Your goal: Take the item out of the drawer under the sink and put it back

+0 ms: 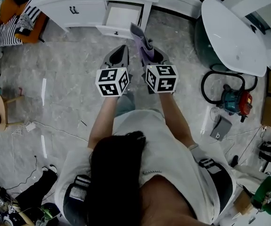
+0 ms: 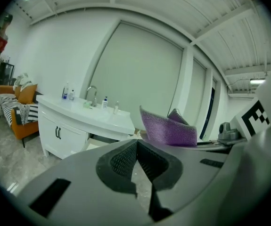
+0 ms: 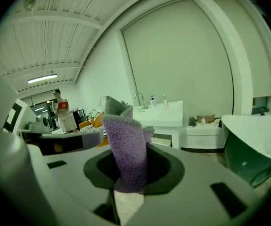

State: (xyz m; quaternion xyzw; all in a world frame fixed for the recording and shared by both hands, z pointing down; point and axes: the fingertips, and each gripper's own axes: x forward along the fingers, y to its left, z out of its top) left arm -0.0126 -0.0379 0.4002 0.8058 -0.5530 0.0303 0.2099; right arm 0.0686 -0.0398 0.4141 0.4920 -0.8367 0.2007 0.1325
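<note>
Right gripper view puts the purple cloth [image 3: 128,145] squarely between the jaws of the right gripper [image 3: 130,180]: the jaws stand narrow and pinch its lower end, and the rest of it rises straight up out of them. From the head view the cloth [image 1: 142,40] sticks out ahead of the right gripper [image 1: 148,55], held over the grey floor [image 1: 69,79] just short of the open drawer [image 1: 111,31], with its tip lying across the drawer's front right corner in the picture. It is a fuzzy, towel-like fabric, purple on the face towards me with a greyer fold behind, folded on itself into a tall narrow strip. My left gripper [image 2: 136,147] sits just beside the right one, its pads meeting at the tips with nothing between them, and in its view the cloth [image 2: 168,128] shows off to the right. Each gripper carries its marker cube [image 1: 112,82] towards me. The drawer is pulled out of the white cabinet [image 1: 78,8] under the sink [image 2: 90,108], and what I can see of its inside is plain white. Small bottles [image 2: 68,94] stand on the counter by the tap. A white bathtub [image 1: 234,32] lies well apart to the right.
</note>
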